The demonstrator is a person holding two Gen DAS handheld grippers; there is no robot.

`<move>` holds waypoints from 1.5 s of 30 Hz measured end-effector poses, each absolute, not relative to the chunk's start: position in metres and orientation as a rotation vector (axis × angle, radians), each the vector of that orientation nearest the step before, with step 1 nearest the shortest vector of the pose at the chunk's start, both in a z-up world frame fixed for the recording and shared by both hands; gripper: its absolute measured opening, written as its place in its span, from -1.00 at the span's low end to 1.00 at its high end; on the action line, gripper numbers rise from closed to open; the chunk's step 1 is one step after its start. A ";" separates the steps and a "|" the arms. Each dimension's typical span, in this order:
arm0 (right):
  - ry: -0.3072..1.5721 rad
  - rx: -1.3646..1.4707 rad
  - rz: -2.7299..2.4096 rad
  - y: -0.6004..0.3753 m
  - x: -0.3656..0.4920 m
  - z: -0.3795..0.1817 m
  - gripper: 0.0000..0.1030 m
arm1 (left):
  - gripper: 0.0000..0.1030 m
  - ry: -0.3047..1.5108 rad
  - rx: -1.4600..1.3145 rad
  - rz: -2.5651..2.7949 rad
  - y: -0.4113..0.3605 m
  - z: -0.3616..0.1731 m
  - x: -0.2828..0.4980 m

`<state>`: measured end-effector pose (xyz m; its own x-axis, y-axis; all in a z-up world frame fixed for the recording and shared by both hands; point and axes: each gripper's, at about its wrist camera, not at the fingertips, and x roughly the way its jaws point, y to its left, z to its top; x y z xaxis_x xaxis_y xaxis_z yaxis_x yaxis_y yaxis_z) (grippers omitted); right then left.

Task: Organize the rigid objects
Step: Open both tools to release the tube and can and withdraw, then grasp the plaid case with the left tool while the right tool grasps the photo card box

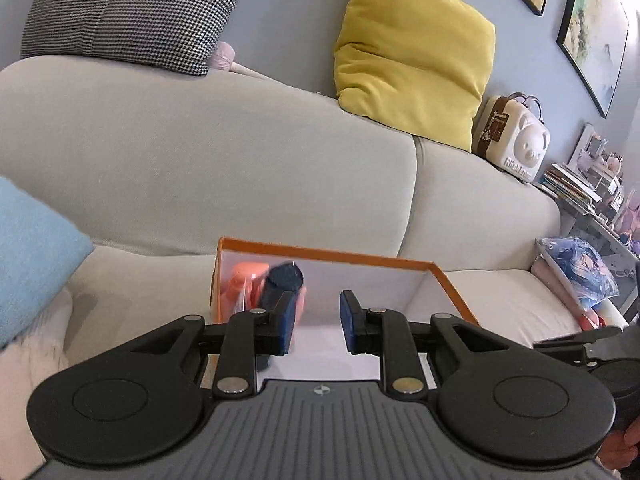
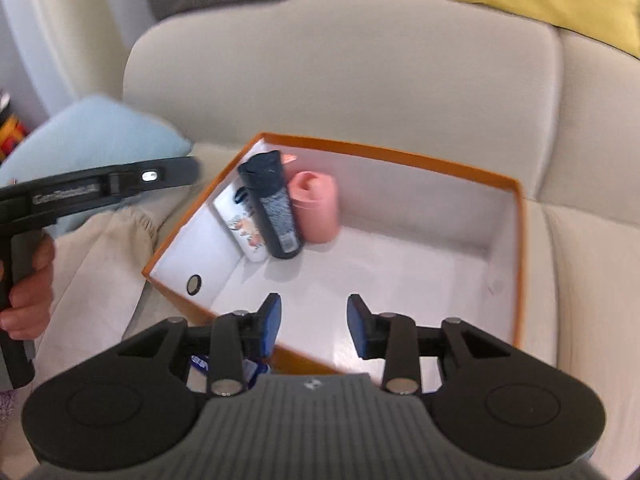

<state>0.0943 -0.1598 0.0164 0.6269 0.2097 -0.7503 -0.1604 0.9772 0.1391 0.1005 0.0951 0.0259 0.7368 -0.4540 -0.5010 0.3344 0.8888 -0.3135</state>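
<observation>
Nearest the right wrist camera, the right tongs (image 2: 313, 326) stand open with nothing between their blue pads, above the near edge of the orange box (image 2: 400, 159). The left tongs (image 1: 318, 322) are open too, empty, and also over the box. The box sits on the sofa (image 2: 340, 80). In its far left corner three things lie close together: a white bottle (image 2: 244, 228), a dark bottle (image 2: 272, 204) and a pink cup (image 2: 316, 208). Behind, a yellow cushion (image 1: 412, 48) leans on the sofa back.

Beige sofa (image 1: 240, 152); framed pictures (image 1: 592, 28)
</observation>
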 end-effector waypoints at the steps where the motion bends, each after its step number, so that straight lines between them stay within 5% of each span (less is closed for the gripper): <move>1: 0.849 0.078 0.200 -0.165 0.082 0.015 -0.27 | -0.49 0.593 -0.214 -0.428 0.095 0.026 0.091; 16: 0.938 0.231 0.077 -0.186 -0.012 -0.072 -0.26 | -0.49 0.903 -0.069 -0.589 0.038 -0.030 0.025; 20: 1.080 0.361 0.067 -0.197 -0.017 -0.097 -0.19 | -0.05 0.975 0.056 -0.651 0.023 -0.043 0.012; 41: 1.195 0.331 0.004 -0.183 0.015 -0.123 0.12 | 0.32 1.058 0.818 -0.683 -0.045 -0.099 -0.042; 45: 1.178 0.319 0.022 -0.181 0.014 -0.125 0.13 | 0.57 0.979 0.962 -0.667 -0.054 -0.108 -0.058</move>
